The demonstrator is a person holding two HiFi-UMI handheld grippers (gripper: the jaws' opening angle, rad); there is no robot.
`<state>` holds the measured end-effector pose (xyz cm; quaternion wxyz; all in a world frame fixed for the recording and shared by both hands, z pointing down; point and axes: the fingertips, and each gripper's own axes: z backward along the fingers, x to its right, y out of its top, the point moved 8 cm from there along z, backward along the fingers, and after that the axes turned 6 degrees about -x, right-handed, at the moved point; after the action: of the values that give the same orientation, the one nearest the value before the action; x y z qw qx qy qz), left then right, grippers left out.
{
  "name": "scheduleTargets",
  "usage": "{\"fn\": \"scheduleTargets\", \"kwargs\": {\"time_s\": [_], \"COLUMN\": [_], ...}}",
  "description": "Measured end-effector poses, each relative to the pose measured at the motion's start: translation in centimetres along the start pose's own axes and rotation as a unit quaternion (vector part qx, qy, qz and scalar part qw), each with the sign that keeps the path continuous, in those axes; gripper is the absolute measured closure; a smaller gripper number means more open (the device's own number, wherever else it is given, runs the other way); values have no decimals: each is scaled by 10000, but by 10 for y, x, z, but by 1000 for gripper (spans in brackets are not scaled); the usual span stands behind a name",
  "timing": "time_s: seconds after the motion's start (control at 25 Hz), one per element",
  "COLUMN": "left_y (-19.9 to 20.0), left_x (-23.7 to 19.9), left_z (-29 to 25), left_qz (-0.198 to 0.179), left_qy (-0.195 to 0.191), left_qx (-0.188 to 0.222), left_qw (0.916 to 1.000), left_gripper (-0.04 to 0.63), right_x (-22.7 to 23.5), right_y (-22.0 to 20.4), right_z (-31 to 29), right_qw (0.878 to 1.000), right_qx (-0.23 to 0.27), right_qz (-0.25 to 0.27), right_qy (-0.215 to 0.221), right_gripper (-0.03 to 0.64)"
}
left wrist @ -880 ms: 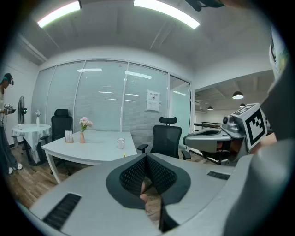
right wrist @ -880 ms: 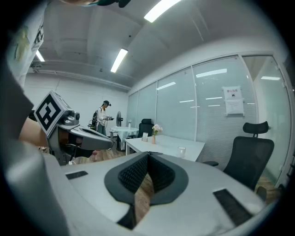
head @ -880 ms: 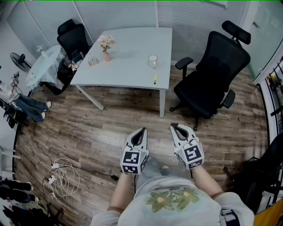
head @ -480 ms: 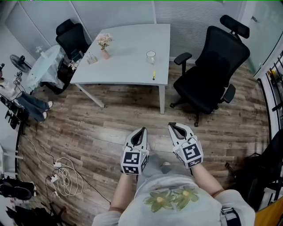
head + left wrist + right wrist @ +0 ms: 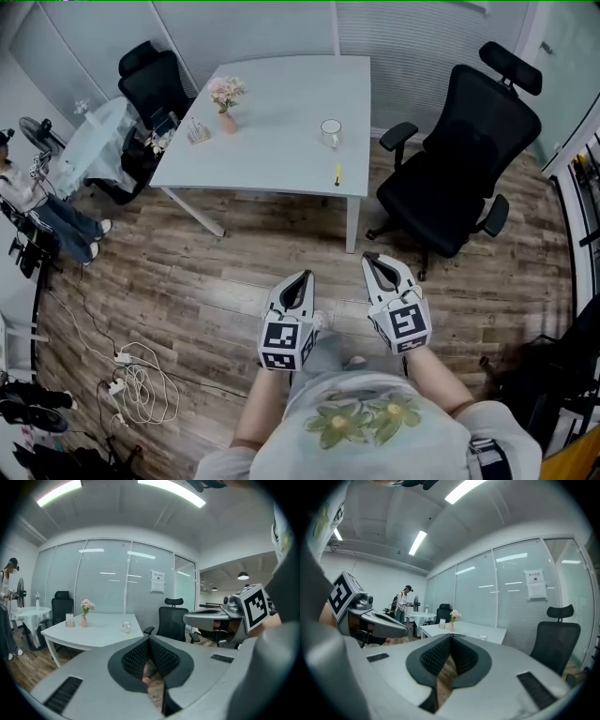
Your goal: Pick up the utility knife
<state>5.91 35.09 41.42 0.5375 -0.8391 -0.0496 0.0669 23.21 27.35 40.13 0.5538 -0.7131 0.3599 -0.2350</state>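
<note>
Well apart from the utility knife (image 5: 337,174), a vase (image 5: 228,122) holds flowers (image 5: 226,91).

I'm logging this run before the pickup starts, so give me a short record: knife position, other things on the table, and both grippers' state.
utility knife: yellow, lying near the table edge closest to the person, untouched
table: white, also holds a cup and a flower vase
left gripper: shut, empty, over the floor
right gripper: shut, empty, beside the left one

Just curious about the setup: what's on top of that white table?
A flower vase, a small clear holder, a cup and a yellow utility knife. The tabletop hides whatever lies beneath.
</note>
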Motion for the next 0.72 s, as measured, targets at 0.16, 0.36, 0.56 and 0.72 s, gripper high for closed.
{"fn": "scheduleTargets", "kwargs": {"time_s": [0.16,0.36,0.56,0.72], "left_y": [18,34,50,60], "left_x": [-39,-87,-129,-159], "left_z": [-27,-68,-108,-132], "left_qz": [-20,-98,-244,-326], "left_qy": [-67,-236,-479,-588], "left_qx": [32,-27,-89,-115], "left_qw": [10000,9997,9985,9977], "left_gripper": [592,592,592,592], "right_x": [11,25,37,43], "right_y": [13,27,39,43], "right_z": [-46,-103,-150,-183], "right_qw": [9997,9987,9967,9959], "right_qx": [-18,-17,12,-49], "right_qz": [-4,-117,-225,-262], "right_qy": [-227,-504,-783,-860], "right_gripper": [612,612,611,578]}}
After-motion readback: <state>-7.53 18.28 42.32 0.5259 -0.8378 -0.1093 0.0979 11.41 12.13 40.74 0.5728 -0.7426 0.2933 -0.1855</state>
